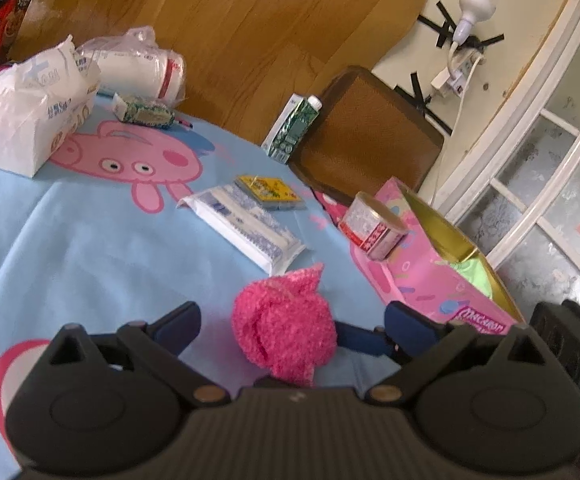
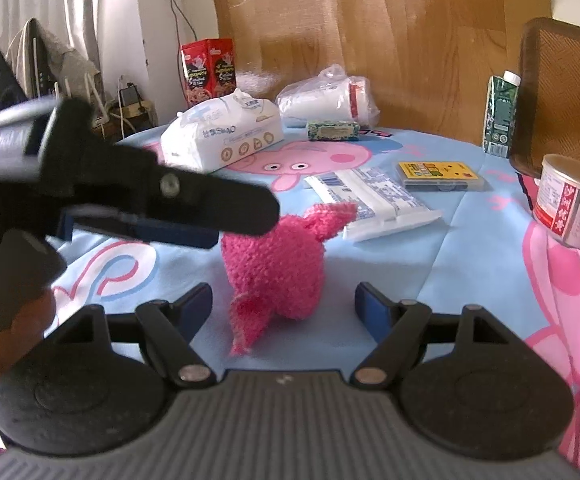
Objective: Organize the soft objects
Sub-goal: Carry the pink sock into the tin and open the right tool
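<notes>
Sitting on a table [image 1: 89, 248] covered with a light blue cartoon-pig cloth, a fuzzy pink sock bundle [image 1: 283, 326] rests between two hand-held tools. In the left wrist view, the left tool [image 1: 292, 320] has its blue-padded fingers spread wide on either side of the bundle, and neither pad presses on it. Behind the bundle in that view, the blue tip of the right tool [image 1: 370, 338] shows just beside it. In the right wrist view, the right tool [image 2: 283, 304] also stands wide open, with the pink bundle [image 2: 273, 268] between its fingers and clear of both pads. The left tool [image 2: 209, 216] reaches in from the left of that view, its dark finger crossing just in front of the bundle's upper left; whether it touches cannot be told. A loose pink flap hangs toward the camera at the bundle's lower left.

Near the bundle, farther back, lies a flat white packet [image 1: 245, 226] with blue print, and a small yellow card box [image 1: 269, 190] sits beside it. A round tin [image 1: 372, 226] stands at the right, next to an open pink box [image 1: 422, 280] with something green inside. A white tissue pack [image 1: 25, 116] lies at the far left, and a green carton [image 1: 296, 126] stands at the far edge.
</notes>
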{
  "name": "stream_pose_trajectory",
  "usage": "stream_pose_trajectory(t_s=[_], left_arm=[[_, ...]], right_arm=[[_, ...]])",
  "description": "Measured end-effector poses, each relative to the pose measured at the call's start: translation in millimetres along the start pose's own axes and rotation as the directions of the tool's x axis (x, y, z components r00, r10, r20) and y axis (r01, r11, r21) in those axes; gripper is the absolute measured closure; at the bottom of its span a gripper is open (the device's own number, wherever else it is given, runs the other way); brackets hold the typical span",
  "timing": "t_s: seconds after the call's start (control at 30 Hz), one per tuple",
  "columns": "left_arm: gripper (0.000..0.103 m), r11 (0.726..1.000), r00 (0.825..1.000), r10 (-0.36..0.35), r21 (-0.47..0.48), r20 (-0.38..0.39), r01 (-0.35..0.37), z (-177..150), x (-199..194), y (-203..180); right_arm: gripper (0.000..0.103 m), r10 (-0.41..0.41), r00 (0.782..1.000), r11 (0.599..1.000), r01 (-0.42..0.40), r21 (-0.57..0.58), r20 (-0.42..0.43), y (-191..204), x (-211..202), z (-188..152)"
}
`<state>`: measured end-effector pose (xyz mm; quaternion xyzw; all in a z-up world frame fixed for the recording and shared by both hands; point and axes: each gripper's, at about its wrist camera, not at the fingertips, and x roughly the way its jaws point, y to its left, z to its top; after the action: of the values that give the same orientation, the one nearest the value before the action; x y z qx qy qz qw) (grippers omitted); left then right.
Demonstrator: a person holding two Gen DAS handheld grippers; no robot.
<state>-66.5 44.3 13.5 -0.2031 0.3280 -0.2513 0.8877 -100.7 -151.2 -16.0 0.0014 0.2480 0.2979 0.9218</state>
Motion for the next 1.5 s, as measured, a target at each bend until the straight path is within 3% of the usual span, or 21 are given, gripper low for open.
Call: stream_pose_trajectory(t_s=[0.07, 0.1, 0.13, 0.2, 0.37, 0.5, 0.67, 0.83, 1.0, 1.17, 1.33, 1.43, 1.5], left_arm=[[0.029, 1.000, 0.999, -0.001, -0.005, -0.045, 0.000, -2.0, 6.3, 0.0], [0.035, 1.000, 0.998, -0.012, -0.018, -0.067, 0.011, -3.2, 9.3, 1.1], [0.037, 1.000, 0.997, -0.006, -0.025, -0.071, 0.004, -4.2, 10.6, 0.8], [0.041, 1.000, 0.998, 0.007, -0.011, -0.066, -0.008, -3.5, 9.4, -3.9], [0.043, 0.998, 0.997, -0.053, 0.035, -0.053, 0.055, 12.7, 7.9, -29.7], [0.043, 0.985, 0.995, -0.087, 0.145, -0.053, 0.094, 27.8, 23.5, -76.9], [0.043, 0.952, 0.984, -0.163, 0.252, -0.073, 0.176, 40.3, 58.3, -140.4], [0.043, 0.916, 0.964, -0.227, 0.306, -0.137, 0.259, 40.9, 102.6, -197.1], [0.040, 0.905, 0.961, -0.219, 0.333, -0.167, 0.264, 29.9, 135.1, -229.0], [0.036, 0.928, 0.972, -0.180, 0.301, -0.154, 0.220, 28.8, 149.8, -223.7], [0.036, 0.951, 0.979, -0.158, 0.248, -0.129, 0.186, 35.3, 140.3, -198.4], [0.034, 0.954, 0.983, -0.151, 0.244, -0.101, 0.172, 37.1, 126.2, -184.6], [0.033, 0.959, 0.987, -0.139, 0.238, -0.079, 0.154, 36.5, 115.2, -172.7]], right_arm=[[0.042, 0.014, 1.000, 1.000, -0.014, -0.011, -0.001, 2.7, 1.7, 0.6], [0.057, 0.015, 1.000, 1.000, -0.015, -0.021, -0.004, 5.6, 2.9, 0.5], [0.060, -0.001, 1.000, 0.999, 0.001, -0.035, -0.002, 8.3, 3.2, 0.2], [0.062, -0.017, 1.000, 0.999, 0.017, -0.041, 0.011, 9.3, 0.9, -0.6], [0.062, -0.054, 0.993, 0.999, 0.054, -0.003, 0.104, -3.4, -24.9, 2.3], [0.062, -0.138, 0.970, 0.990, 0.138, 0.010, 0.199, -20.4, -53.7, 5.6], [0.062, -0.278, 0.916, 0.960, 0.270, 0.068, 0.290, -58.2, -94.7, 6.6], [0.062, -0.411, 0.852, 0.911, 0.388, 0.137, 0.325, -97.0, -129.5, 2.6], [0.061, -0.517, 0.798, 0.856, 0.473, 0.210, 0.311, -130.8, -146.3, -6.0], [0.049, -0.658, 0.720, 0.750, 0.599, 0.281, 0.220, -158.4, -143.2, -17.7], [0.042, -0.679, 0.698, 0.725, 0.588, 0.358, 0.229, -166.1, -156.8, -28.3], [0.042, -0.671, 0.696, 0.734, 0.577, 0.358, 0.257, -154.7, -159.7, -28.2], [0.042, -0.679, 0.680, 0.732, 0.598, 0.326, 0.275, -145.4, -158.5, -23.9]])
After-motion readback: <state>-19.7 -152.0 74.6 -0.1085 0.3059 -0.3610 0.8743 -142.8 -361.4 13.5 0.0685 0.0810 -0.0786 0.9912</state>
